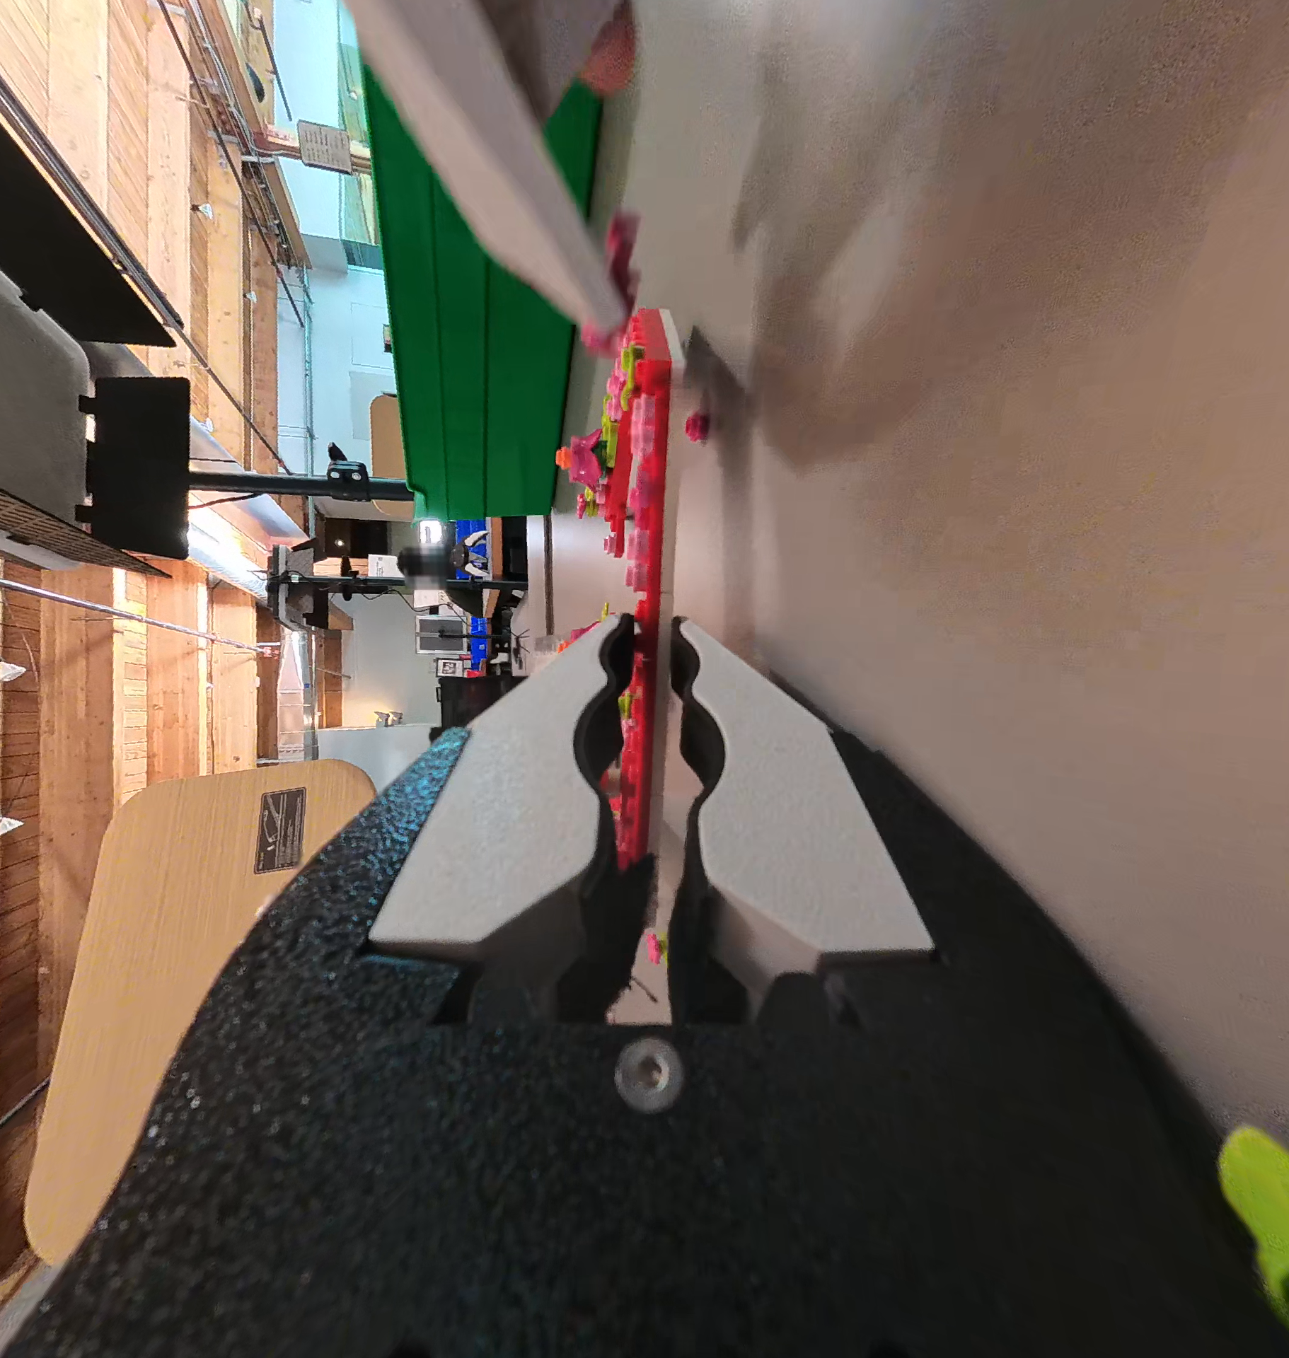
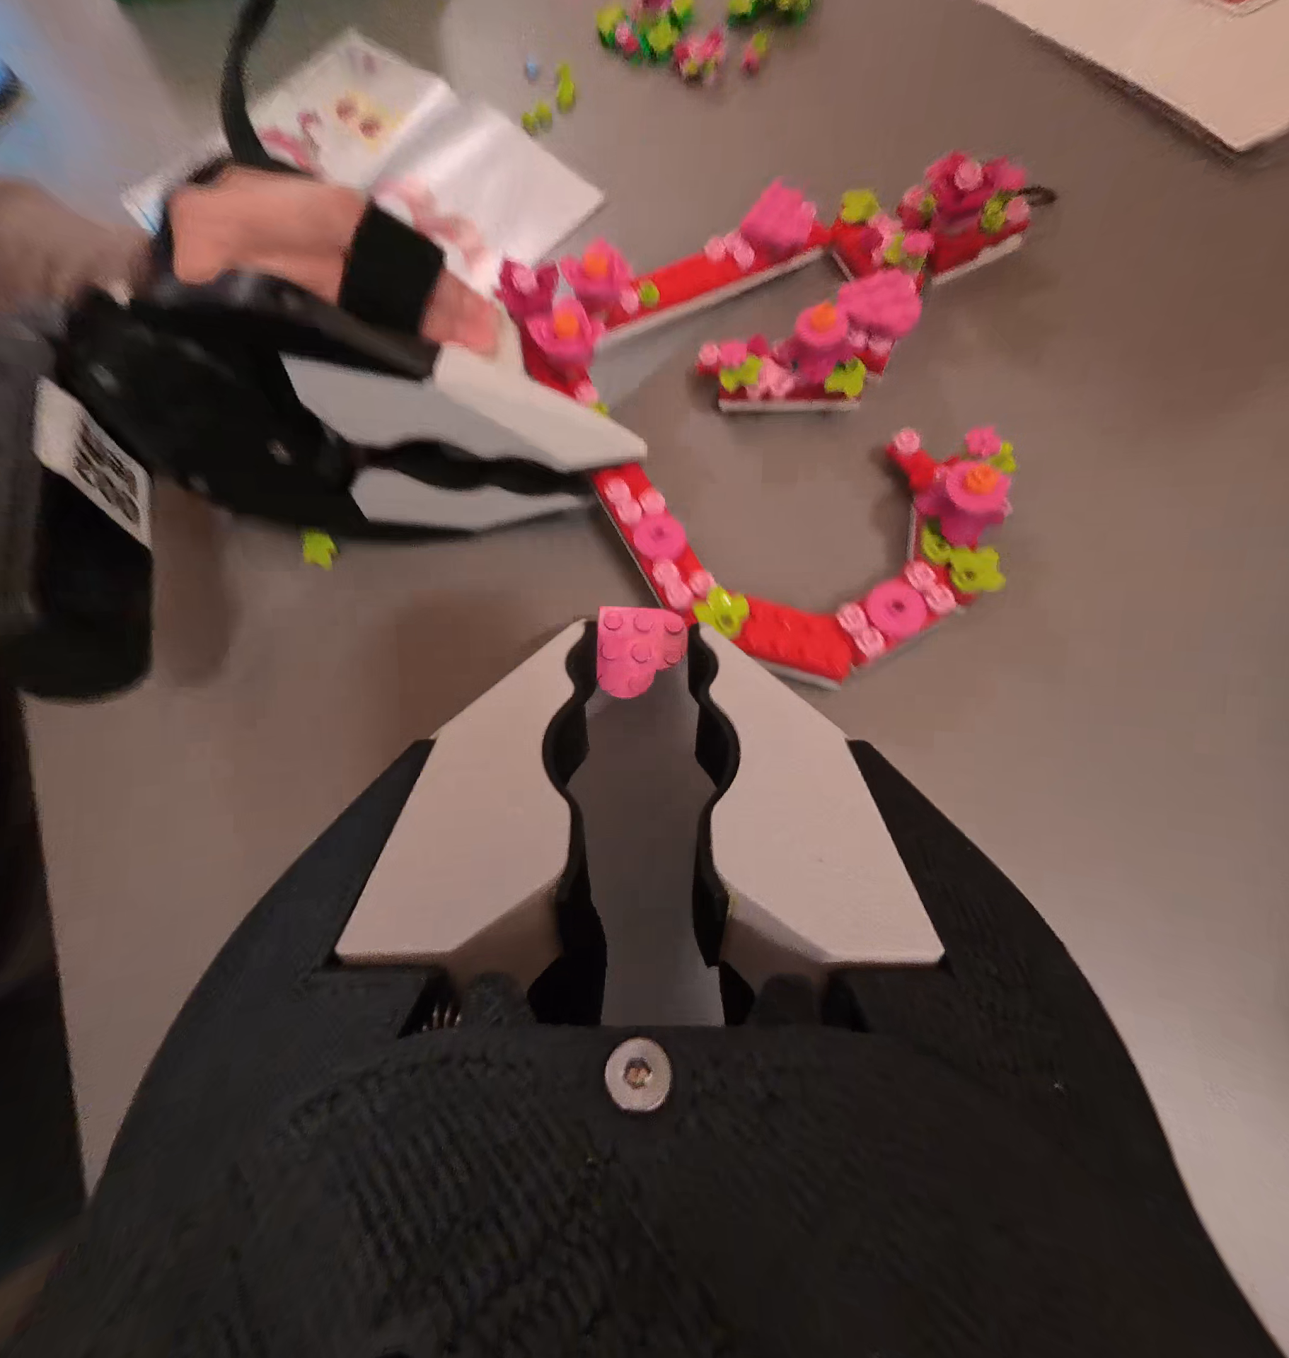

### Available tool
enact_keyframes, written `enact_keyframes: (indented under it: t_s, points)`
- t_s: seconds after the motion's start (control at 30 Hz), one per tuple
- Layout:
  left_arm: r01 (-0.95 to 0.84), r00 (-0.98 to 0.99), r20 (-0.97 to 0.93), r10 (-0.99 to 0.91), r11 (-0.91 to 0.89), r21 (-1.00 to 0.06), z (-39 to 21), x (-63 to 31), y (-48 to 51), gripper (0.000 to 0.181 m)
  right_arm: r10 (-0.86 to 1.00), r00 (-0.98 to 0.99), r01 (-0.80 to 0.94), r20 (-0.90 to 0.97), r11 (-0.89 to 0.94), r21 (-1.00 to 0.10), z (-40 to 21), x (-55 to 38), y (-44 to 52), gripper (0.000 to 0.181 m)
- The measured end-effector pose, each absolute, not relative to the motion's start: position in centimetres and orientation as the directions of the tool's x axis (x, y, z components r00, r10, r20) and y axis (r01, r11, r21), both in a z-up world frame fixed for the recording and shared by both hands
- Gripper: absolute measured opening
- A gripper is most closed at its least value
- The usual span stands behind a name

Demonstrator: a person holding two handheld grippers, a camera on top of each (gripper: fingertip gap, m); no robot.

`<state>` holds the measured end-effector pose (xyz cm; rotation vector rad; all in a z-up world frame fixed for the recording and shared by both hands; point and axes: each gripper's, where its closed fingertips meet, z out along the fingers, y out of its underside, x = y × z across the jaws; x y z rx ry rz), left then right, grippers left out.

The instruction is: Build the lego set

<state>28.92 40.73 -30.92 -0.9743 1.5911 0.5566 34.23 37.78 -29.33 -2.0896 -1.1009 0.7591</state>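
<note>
Right gripper [image 2: 639,628]: fingers a small way apart, pinching a pink heart-shaped plate [image 2: 638,647] at their tips; the plate's studded face is turned toward the camera.
Left gripper [image 1: 652,624]: turned on its side, fingers nearly together, clamped on the edge of the red lego frame [image 1: 645,558], which runs between the pads from the tips back toward the body.
Left gripper, as seen from the right wrist view [image 2: 597,470]: held by a person's hand [image 2: 274,228] in a black strap; its tips meet the frame at the left bend, just below a cluster of magenta flowers [image 2: 568,309].
Position of the plate: raised above the grey table [image 2: 406,735], just beside the lower left run of the red frame [image 2: 796,632] and close to a lime leaf piece [image 2: 722,610].
Frame: an open, angular red outline on a white backing, lying flat and studded with pink rounds, magenta flowers and lime leaves; a short separate red section [image 2: 796,367] lies inside it.
Right wrist view only: an open instruction booklet [image 2: 436,154] behind the hand, loose pieces [image 2: 693,37] at the far edge, a stray lime piece [image 2: 318,547] under the left gripper.
Left wrist view only: the frame edge-on, a green panel [image 1: 465,353] behind it, a blurred finger of the right gripper [image 1: 494,169] reaching down to its far end, and one loose magenta piece [image 1: 697,425] on the table [image 1: 994,588].
</note>
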Motion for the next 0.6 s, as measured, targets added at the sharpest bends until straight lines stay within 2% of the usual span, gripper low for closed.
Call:
enact_keyframes:
  t_s: [0.17, 0.37, 0.6]
  points:
    - [-0.813, -0.037, -0.967, -0.253, 0.570, -0.118, -30.6, 29.1, 40.5, 0.006, 0.803, 0.542, 0.408, -0.248, -0.509, -0.758, -29.0, 31.5, 39.4, 0.023]
    - [-0.811, -0.052, -0.970, -0.236, 0.577, -0.097, -30.6, 29.2, 40.4, 0.006, 0.778, 0.555, 0.414, -0.294, -0.565, -0.714, -29.6, 31.4, 39.9, 0.023]
    - [-0.808, -0.067, -0.972, -0.226, 0.584, -0.080, -30.6, 29.2, 40.3, 0.006, 0.774, 0.576, 0.439, -0.263, -0.564, -0.699, -29.9, 31.4, 39.9, 0.023]
